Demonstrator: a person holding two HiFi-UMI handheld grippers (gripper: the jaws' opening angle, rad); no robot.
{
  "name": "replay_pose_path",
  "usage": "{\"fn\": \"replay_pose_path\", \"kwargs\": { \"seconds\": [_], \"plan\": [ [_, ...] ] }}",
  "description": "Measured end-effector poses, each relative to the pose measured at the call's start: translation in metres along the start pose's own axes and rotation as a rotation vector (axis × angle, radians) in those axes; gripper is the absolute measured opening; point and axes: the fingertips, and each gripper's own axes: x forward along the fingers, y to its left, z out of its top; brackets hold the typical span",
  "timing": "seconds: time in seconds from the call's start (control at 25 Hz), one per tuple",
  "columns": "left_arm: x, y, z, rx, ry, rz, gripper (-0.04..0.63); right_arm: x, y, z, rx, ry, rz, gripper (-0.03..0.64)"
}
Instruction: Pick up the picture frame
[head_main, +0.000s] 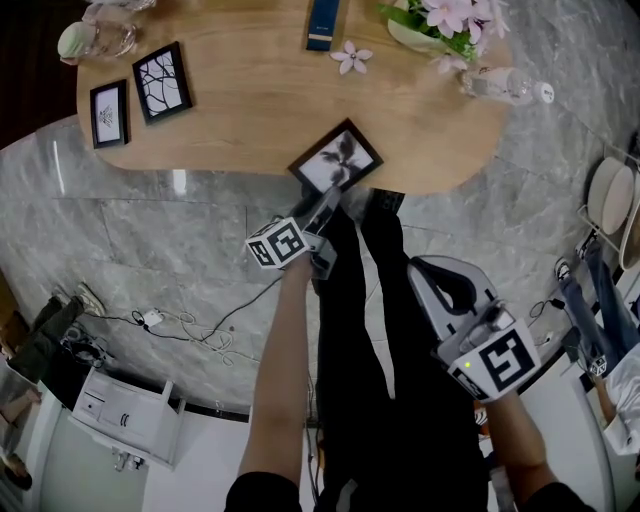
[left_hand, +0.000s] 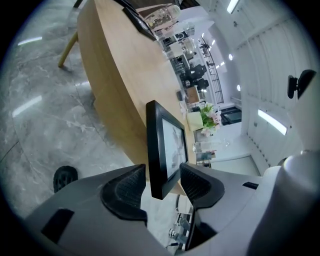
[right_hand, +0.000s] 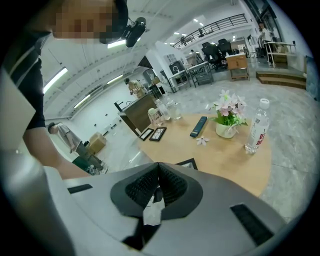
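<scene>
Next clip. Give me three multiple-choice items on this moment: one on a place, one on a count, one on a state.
1. Where is the frame that stands between the left claw's jaws?
A) at the table's near edge
B) on the floor
C) in the table's middle

2. How many frames are on the table?
A) one
B) two
C) three

3. The right claw is:
A) shut, empty
B) wide open
C) shut on a frame

Answers:
1 A: it sits at the edge nearest the person.
2 C: two more frames lie at the far left.
3 A: its pads meet with nothing between them.
</scene>
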Motion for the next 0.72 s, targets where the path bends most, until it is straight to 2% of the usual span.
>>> {"fn": "replay_pose_path", "kwargs": {
  "seconds": [0.36,0.72],
  "plan": [
    [0.0021,-0.0016,-0.0002,-0.02,0.006,-0.029,0.158,0.004,0.0024,-0.0029,0.002,0.012,0.005,0.012],
    [0.0013,-0.0071,-0.0013,-0.049,0.02,-0.023,0.152,0.001,0.0048,-0.003,0.003,0.01,-0.005,0.012]
  ]
}}
